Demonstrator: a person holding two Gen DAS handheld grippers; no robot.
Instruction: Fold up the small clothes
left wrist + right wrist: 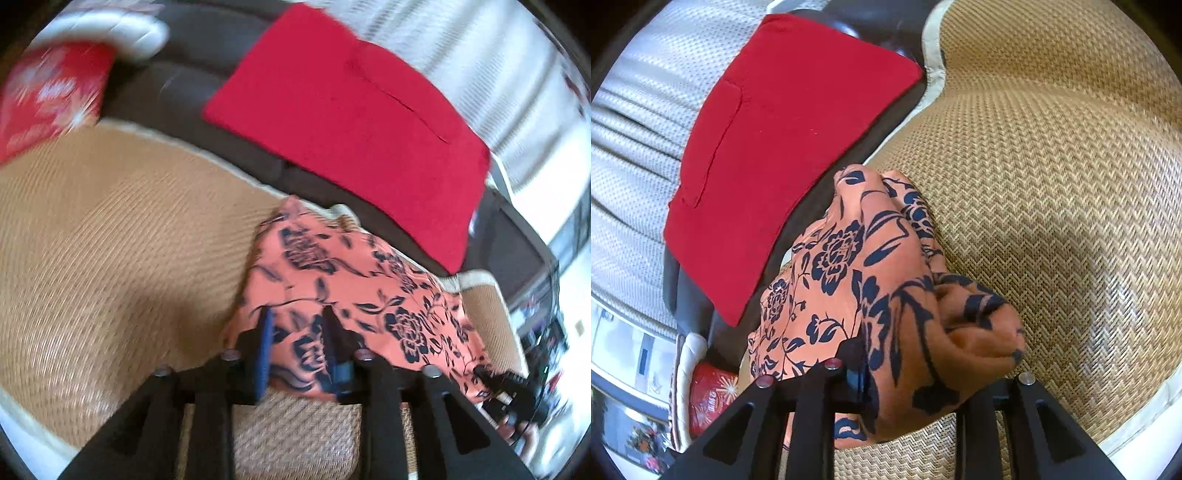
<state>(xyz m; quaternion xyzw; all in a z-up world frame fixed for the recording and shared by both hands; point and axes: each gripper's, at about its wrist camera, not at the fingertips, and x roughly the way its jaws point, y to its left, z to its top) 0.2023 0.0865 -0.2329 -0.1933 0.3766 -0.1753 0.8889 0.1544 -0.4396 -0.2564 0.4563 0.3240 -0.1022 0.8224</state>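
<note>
Woven straw matting (110, 240) covers the seat, a red cushion (343, 122) behind it. On the mat lies the coral floral garment (354, 280) — soft and rumpled. The left gripper (299, 325) hovers jaws apart above its edge; the right gripper (923, 354) has bunched cloth between its jaws — whether clamped, I cannot tell.

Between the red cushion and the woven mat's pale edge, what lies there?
A dark brown strip of sofa surface, bare except where the orange floral garment overlaps the mat's edge toward the red cushion. Both wrist views show it.
</note>
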